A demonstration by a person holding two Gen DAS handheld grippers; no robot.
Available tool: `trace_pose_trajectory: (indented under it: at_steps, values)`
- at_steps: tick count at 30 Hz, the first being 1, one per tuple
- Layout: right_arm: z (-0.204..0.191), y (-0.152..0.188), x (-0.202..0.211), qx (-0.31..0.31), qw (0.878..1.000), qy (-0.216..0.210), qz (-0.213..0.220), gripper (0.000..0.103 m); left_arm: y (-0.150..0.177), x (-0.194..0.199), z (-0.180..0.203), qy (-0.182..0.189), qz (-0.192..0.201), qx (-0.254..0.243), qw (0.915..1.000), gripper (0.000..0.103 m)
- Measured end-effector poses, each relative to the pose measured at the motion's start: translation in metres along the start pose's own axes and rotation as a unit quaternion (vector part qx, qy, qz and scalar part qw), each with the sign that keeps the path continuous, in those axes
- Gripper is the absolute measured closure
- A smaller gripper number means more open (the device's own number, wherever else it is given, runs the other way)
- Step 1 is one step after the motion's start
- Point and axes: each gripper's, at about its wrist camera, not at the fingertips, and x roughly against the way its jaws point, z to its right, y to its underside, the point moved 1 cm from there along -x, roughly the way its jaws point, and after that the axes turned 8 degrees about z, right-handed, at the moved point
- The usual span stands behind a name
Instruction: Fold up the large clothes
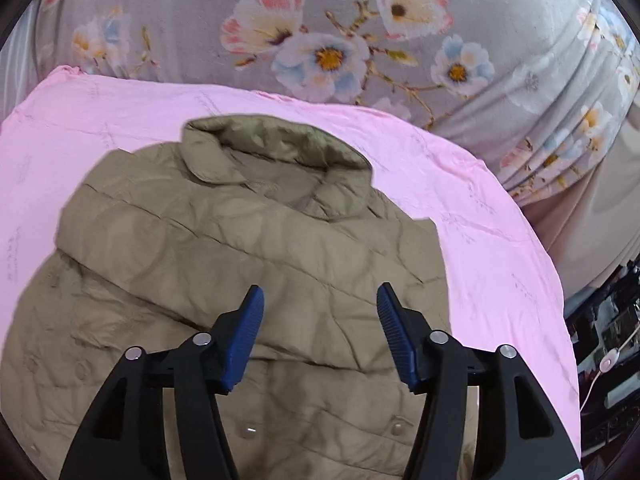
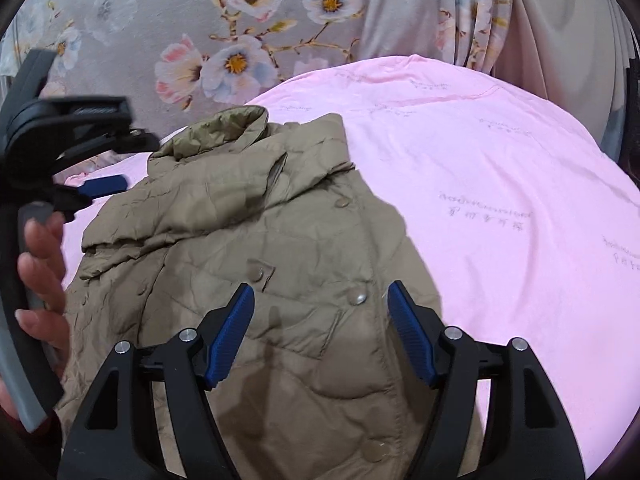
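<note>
A khaki quilted jacket (image 1: 240, 264) with snap buttons lies on a pink sheet (image 1: 460, 200), collar at the far end and both sides folded over its front. My left gripper (image 1: 320, 300) hovers over the jacket's middle, jaws open and empty. The jacket also shows in the right wrist view (image 2: 248, 248). My right gripper (image 2: 320, 300) hovers over its right front near a snap button (image 2: 357, 298), jaws open and empty. The left gripper (image 2: 102, 185) shows at the left edge of that view, held by a hand (image 2: 40, 280).
The pink sheet (image 2: 500, 200) spreads wide to the right of the jacket. A grey floral bedcover (image 1: 340, 40) lies beyond it. A curtain (image 2: 560, 32) hangs at the far right. Dark furniture with a white cable (image 1: 608, 360) stands past the sheet's right edge.
</note>
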Motion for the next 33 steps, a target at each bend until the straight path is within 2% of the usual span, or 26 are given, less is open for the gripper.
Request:
trace_pose_trajectory:
  at_steps: [2, 4, 7, 10, 13, 16, 19, 20, 22, 23, 24, 25, 27, 29, 30, 31, 33]
  values:
    - [-0.002, -0.011, 0.001, 0.005, 1.0, -0.004, 0.014, 0.033, -0.009, 0.013, -0.025, -0.016, 0.023, 0.014, 0.9995, 0.038]
    - [-0.005, -0.022, -0.002, 0.006, 1.0, -0.012, 0.022, 0.028, -0.019, 0.022, -0.059, -0.04, 0.036, 0.027, 0.9982, 0.037]
    - [-0.015, -0.038, -0.016, 0.0, 0.999, -0.032, 0.021, 0.027, -0.03, 0.018, -0.109, -0.088, 0.034, 0.037, 0.9949, 0.037]
    - [-0.031, -0.052, -0.038, -0.008, 0.998, -0.054, 0.013, 0.027, -0.034, 0.006, -0.168, -0.121, 0.011, 0.072, 0.9899, 0.037]
    - [-0.048, -0.062, -0.063, -0.002, 0.998, -0.063, 0.002, 0.027, -0.034, -0.007, -0.217, -0.133, -0.005, 0.118, 0.9841, 0.037]
    - [-0.05, -0.064, -0.096, -0.04, 0.996, -0.077, -0.033, 0.028, -0.026, -0.014, -0.25, -0.124, -0.024, 0.157, 0.9796, 0.037]
    - [-0.048, -0.057, -0.123, -0.059, 0.995, -0.058, -0.059, 0.029, -0.019, -0.02, -0.265, -0.119, -0.036, 0.18, 0.9757, 0.037]
    - [-0.048, -0.053, -0.132, -0.064, 0.994, -0.055, -0.071, 0.033, -0.016, -0.024, -0.272, -0.117, -0.042, 0.193, 0.9732, 0.037]
    - [-0.048, -0.048, -0.141, -0.068, 0.993, -0.055, -0.082, 0.051, -0.012, -0.035, -0.279, -0.098, -0.061, 0.226, 0.9673, 0.037]
    - [-0.049, -0.048, -0.142, -0.063, 0.994, -0.051, -0.079, 0.062, -0.011, -0.04, -0.282, -0.09, -0.067, 0.244, 0.9633, 0.037]
    - [-0.051, -0.051, -0.143, -0.061, 0.994, -0.055, -0.079, 0.083, -0.011, -0.044, -0.286, -0.086, -0.068, 0.263, 0.9586, 0.037]
    - [-0.051, -0.055, -0.142, -0.059, 0.994, -0.05, -0.076, 0.095, -0.013, -0.045, -0.289, -0.086, -0.067, 0.273, 0.9558, 0.039]
    - [-0.05, -0.073, -0.132, -0.064, 0.994, -0.062, -0.057, 0.098, -0.019, -0.047, -0.288, -0.082, -0.064, 0.279, 0.9546, 0.052]
    - [-0.053, -0.093, -0.114, -0.056, 0.996, -0.071, -0.028, 0.099, -0.03, -0.046, -0.287, -0.095, -0.061, 0.263, 0.958, 0.078]
    - [-0.058, -0.104, -0.098, -0.042, 0.996, -0.075, -0.009, 0.099, -0.033, -0.045, -0.285, -0.102, -0.059, 0.255, 0.9598, 0.086]
    - [-0.061, -0.11, -0.088, -0.032, 0.997, -0.075, 0.008, 0.099, -0.036, -0.041, -0.283, -0.109, -0.052, 0.236, 0.9642, 0.103]
    - [-0.067, -0.114, -0.07, -0.007, 0.997, -0.071, 0.036, 0.099, -0.038, -0.035, -0.278, -0.11, -0.044, 0.212, 0.9702, 0.103]
